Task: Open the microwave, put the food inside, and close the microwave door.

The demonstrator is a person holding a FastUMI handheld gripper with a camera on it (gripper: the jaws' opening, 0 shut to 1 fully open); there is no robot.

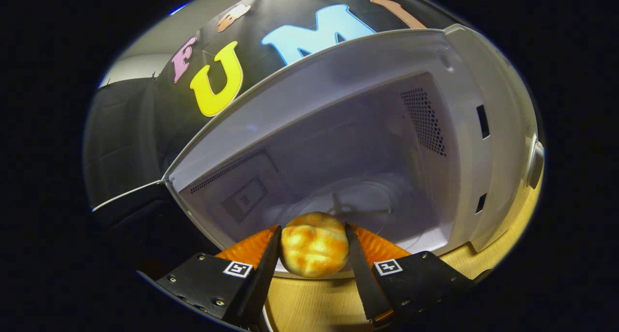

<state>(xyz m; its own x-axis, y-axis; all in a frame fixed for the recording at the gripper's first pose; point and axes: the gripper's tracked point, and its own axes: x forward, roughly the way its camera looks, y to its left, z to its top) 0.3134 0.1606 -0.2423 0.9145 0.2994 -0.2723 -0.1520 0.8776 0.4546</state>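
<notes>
1. Gripper view: nearest the camera is the hand-held gripper (313, 247), its two fingers reaching forward, each carrying a small square marker tag on its housing.
2. The hand-held gripper is clenched on a bread roll (314, 245): the roll sits between the fingers, and both appear to press against its sides.
3. The bread roll is round and pale, with golden-brown toasted patches across its top.
4. The roll is held just at the front sill of the microwave (464, 143), at the mouth of the cavity and above the wooden surface (309, 303) that carries the microwave.
5. The microwave stands open, its pale cavity directly beyond the roll.
6. On the cavity floor, just behind the roll, lies the round glass turntable (358, 203), with its centre hub visible.
7. The cavity's left wall bears perforated vents and a square panel; the right wall has a perforated grille high up.
8. The microwave's front frame to the right of the cavity shows two dark latch slots, one high and one low.
9. The open door (128, 196) shows as a dark panel with a thin pale edge, swung out from the microwave's left side.
10. The whole scene appears tilted, the microwave leaning across the view.
</notes>
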